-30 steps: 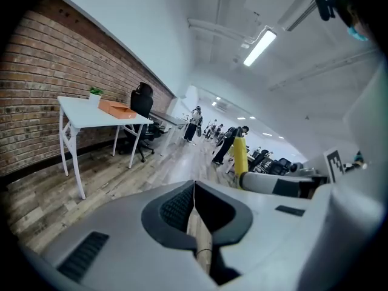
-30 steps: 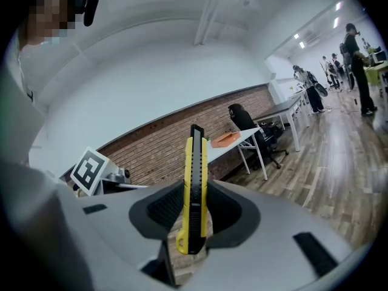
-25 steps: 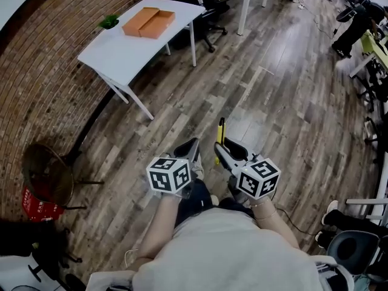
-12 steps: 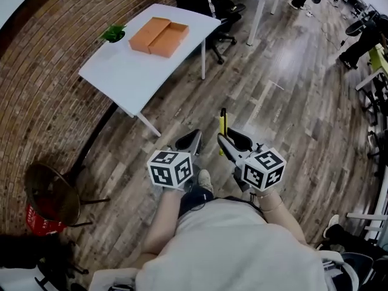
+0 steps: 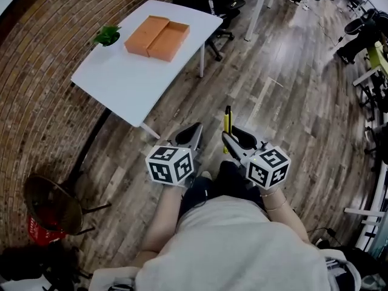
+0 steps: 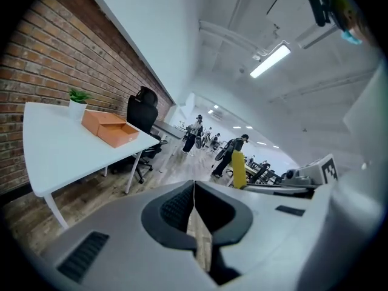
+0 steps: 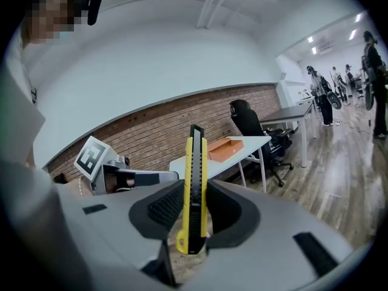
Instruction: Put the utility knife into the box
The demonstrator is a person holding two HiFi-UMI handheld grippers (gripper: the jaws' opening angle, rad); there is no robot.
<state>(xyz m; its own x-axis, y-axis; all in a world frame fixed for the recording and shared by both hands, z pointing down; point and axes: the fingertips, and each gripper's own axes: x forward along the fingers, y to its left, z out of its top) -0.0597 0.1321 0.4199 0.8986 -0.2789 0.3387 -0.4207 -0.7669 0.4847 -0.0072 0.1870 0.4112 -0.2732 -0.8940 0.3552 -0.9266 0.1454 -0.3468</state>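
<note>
Gripping yellow utility knife (image 7: 195,187) upright in right gripper (image 5: 233,139).
Clenching left gripper (image 5: 191,136) empty, well apart from orange box (image 5: 157,37) on table (image 5: 130,83).

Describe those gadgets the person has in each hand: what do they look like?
The left gripper and right gripper match. Both have smooth light grey bodies that end in two pointed fingers lined with black ribbed padding. Each carries a white cube printed with black square markers. The person wears a pale top.

Head view steeply downward; table (image 5: 130,83) common throughout.
</note>
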